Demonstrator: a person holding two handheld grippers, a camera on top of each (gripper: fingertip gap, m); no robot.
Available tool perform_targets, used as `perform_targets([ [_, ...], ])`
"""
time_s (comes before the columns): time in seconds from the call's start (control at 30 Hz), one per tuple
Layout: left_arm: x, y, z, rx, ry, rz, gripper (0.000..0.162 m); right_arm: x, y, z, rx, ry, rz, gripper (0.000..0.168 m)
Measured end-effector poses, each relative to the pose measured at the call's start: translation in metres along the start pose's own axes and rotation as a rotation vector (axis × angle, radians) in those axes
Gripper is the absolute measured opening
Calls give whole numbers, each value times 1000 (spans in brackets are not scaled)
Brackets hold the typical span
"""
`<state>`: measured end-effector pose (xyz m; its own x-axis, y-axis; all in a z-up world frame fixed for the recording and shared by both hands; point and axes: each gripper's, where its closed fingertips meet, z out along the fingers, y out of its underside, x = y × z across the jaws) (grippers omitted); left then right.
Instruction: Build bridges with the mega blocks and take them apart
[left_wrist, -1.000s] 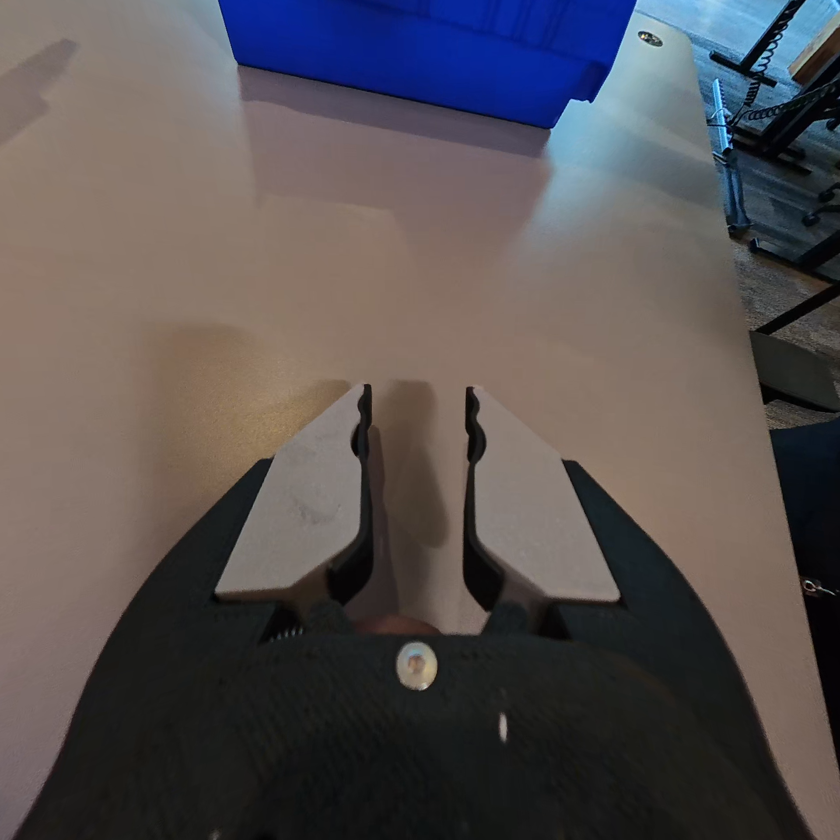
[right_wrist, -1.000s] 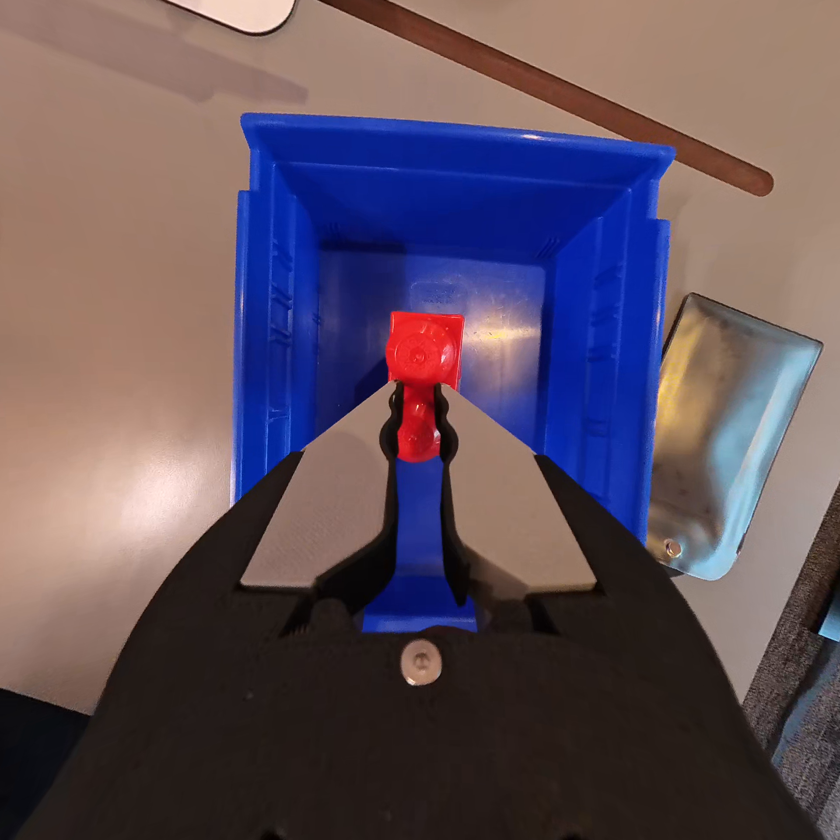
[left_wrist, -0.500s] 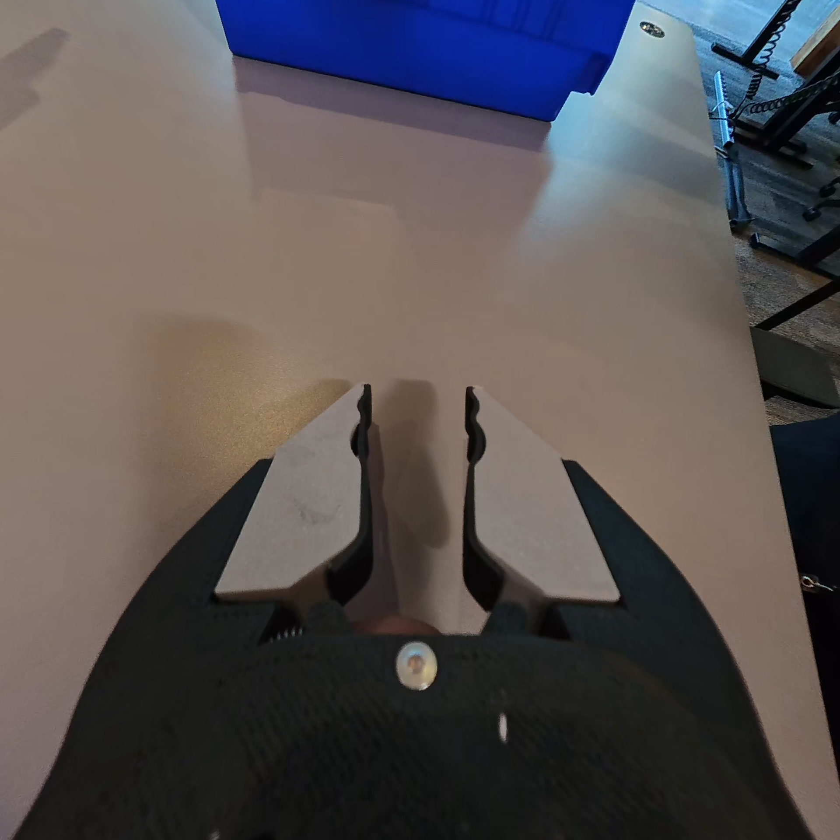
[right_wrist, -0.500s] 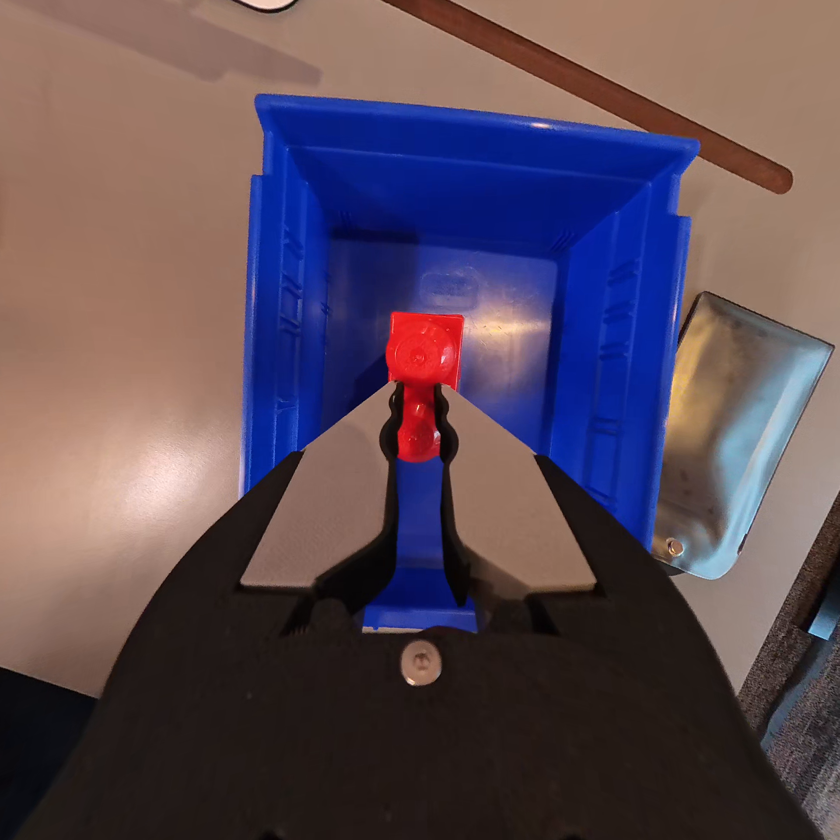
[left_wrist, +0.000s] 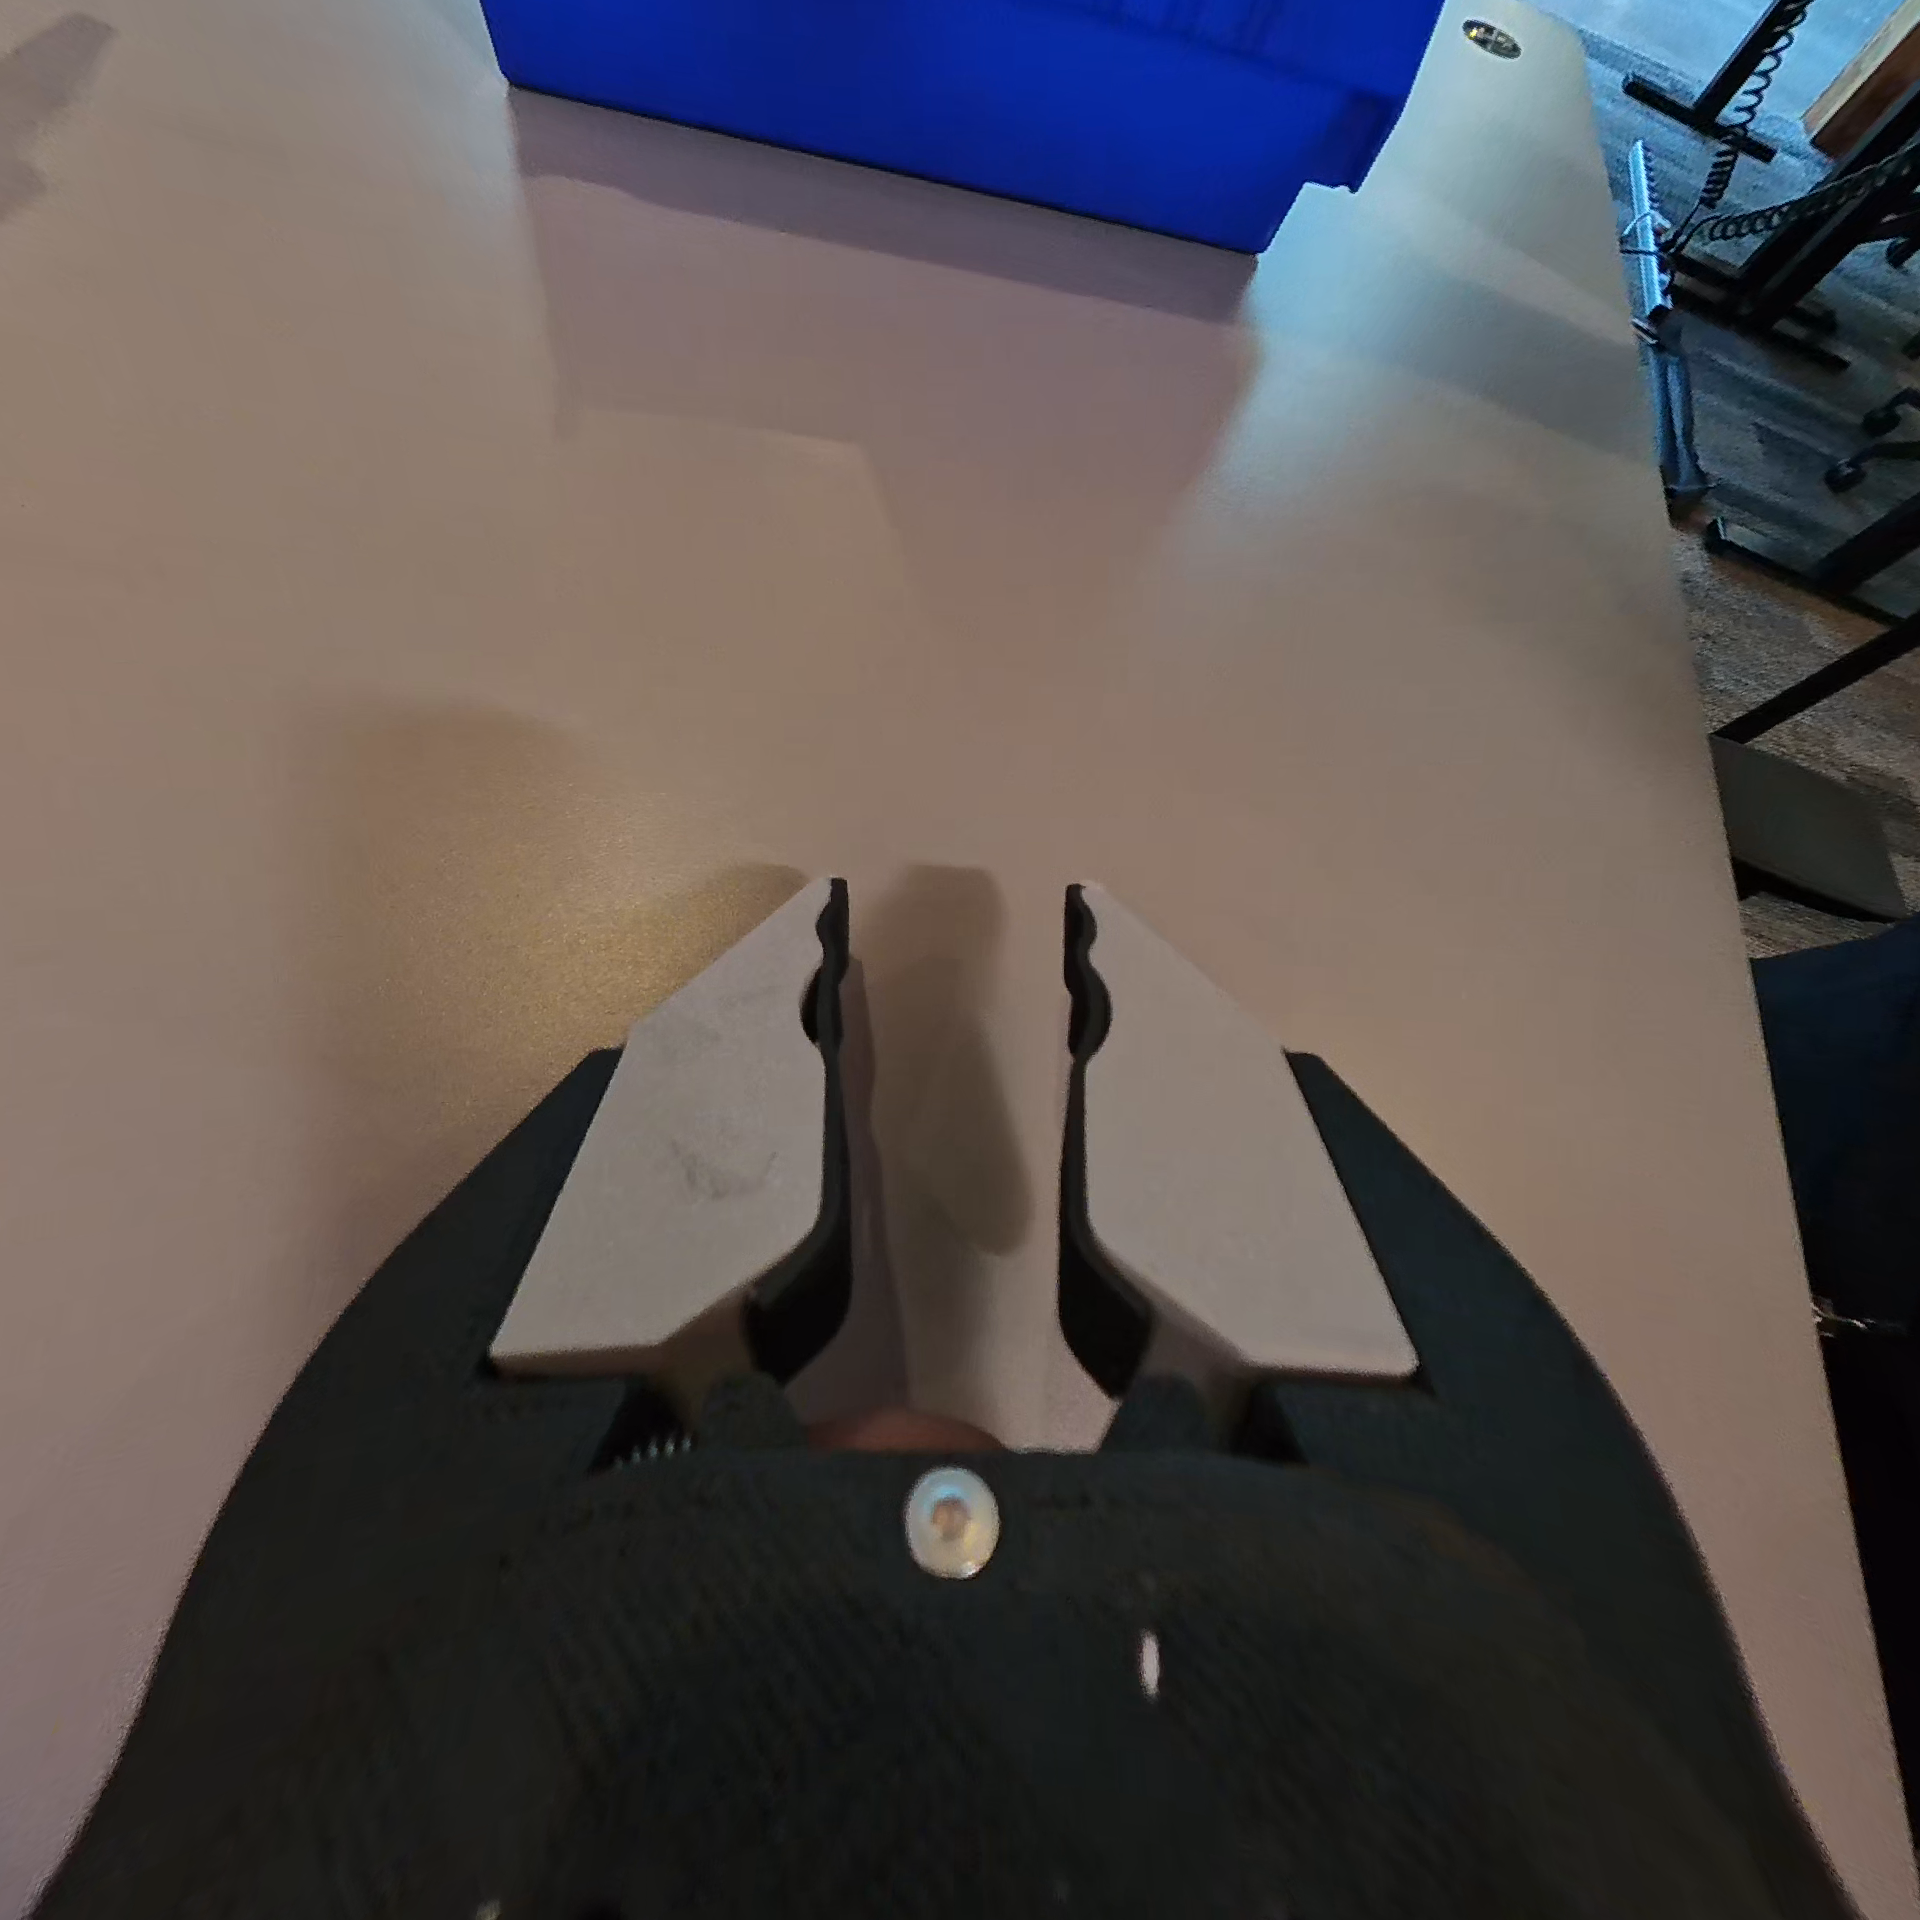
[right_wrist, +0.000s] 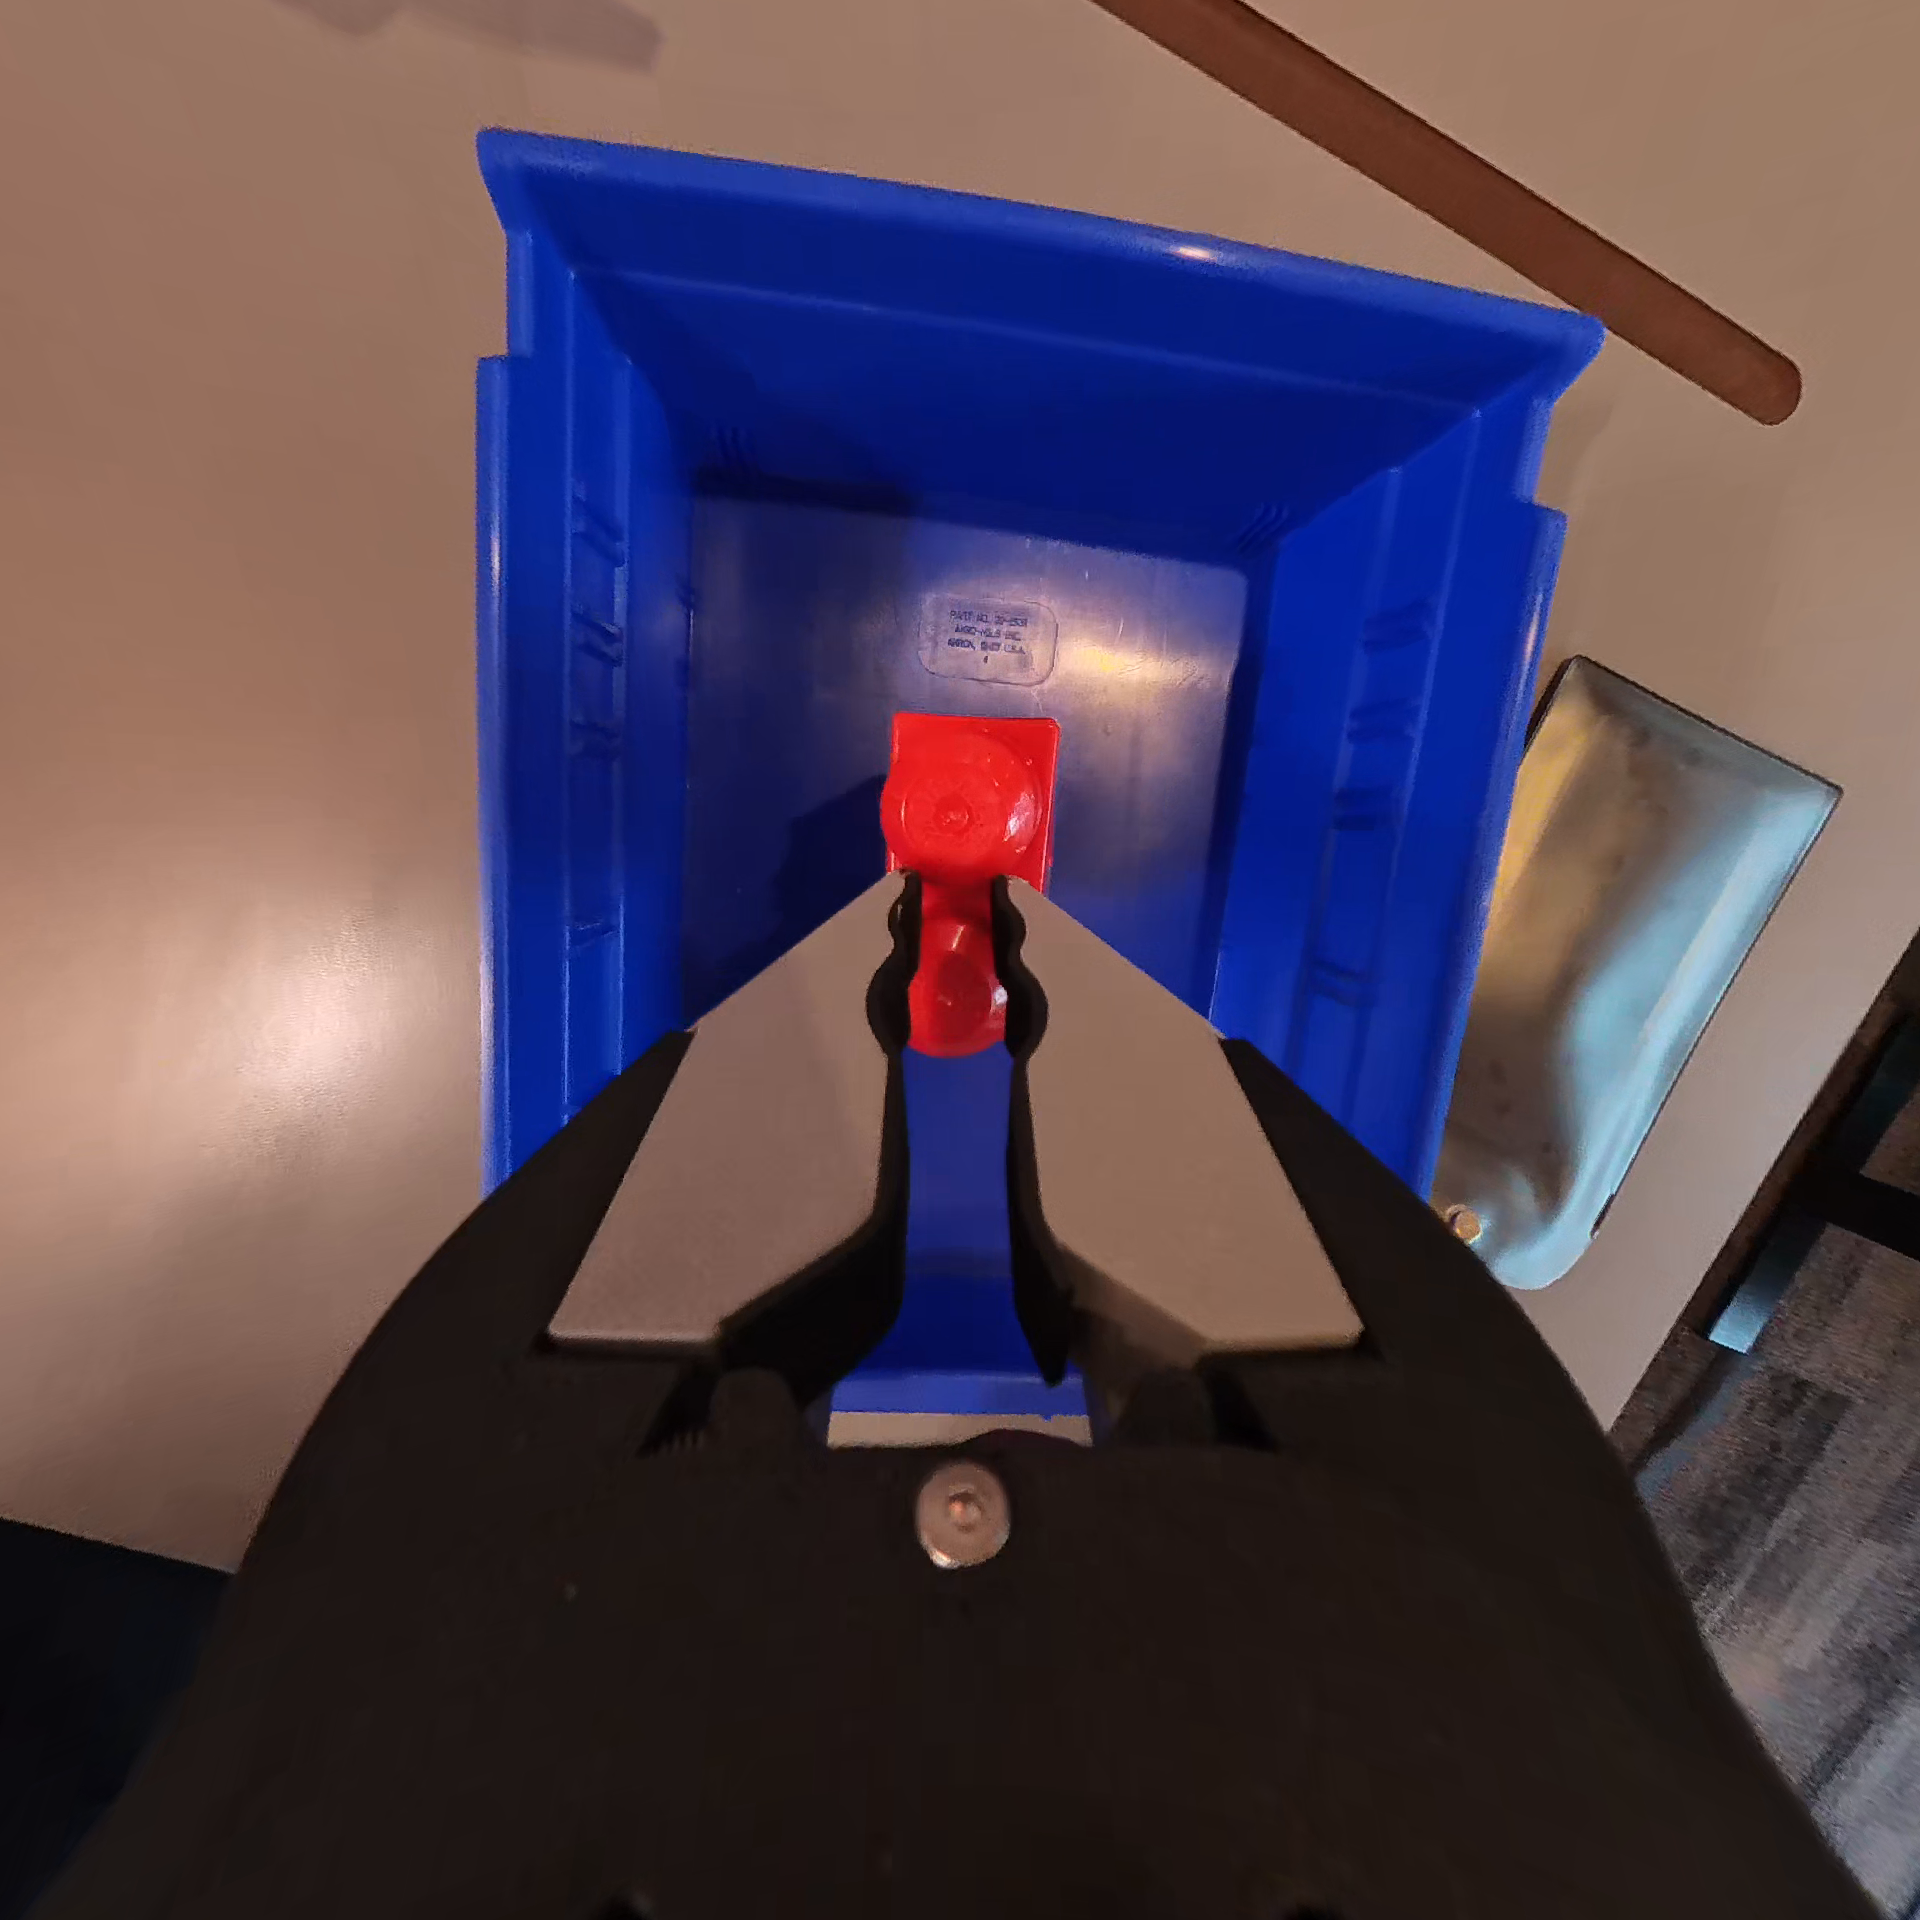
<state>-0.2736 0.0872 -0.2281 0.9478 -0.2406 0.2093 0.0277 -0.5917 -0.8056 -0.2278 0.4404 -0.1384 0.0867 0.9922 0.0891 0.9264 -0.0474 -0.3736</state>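
Red mega block (right_wrist: 971, 821) in the grip of our right gripper (right_wrist: 951, 883), held studs-up over the open blue bin (right_wrist: 582, 727), whose floor showed bare beneath it; whether we were lifting the piece out or about to drop it in, the pictures did not tell. We had the jaws clamped on the block's near end, so most of it stuck out past the fingertips, and we judged that a level wrist and a path clear of the bin's walls would keep it from twisting loose. Our left gripper (left_wrist: 951, 894) hung low over the table (left_wrist: 416, 520) near its right edge, jaws apart and holding nothing, with the bin well ahead of it toward the far end. A metal scoop (right_wrist: 1631, 966) lay just beside the bin's right wall, and a brown rod (right_wrist: 1455, 197) crossed the table beyond the far rim.
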Motion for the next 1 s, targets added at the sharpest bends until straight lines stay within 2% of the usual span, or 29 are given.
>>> perform_targets([
  [0.27, 1, 1, 0, -7, 4, -1, 39, 11, -10, 25, -26, -87, 101, 11],
  [0.57, 3, 5, 3, -37, 9, 16, 39, 39, -17, 67, -49, -67, 192, 11],
  [0.7, 4, 6, 4, -43, 13, 16, 40, 48, -25, 71, -25, -41, 157, 12],
  [0.77, 4, 6, 4, -42, 17, 9, 40, 58, -25, 70, -27, 24, 136, 21],
  [0.87, 4, 5, 3, -39, 19, 4, 40, 56, -29, 63, 10, 6, 140, 36],
  [1.0, 4, 6, 4, -46, 18, 10, 40, 47, -43, 40, 141, -26, 152, 40],
])
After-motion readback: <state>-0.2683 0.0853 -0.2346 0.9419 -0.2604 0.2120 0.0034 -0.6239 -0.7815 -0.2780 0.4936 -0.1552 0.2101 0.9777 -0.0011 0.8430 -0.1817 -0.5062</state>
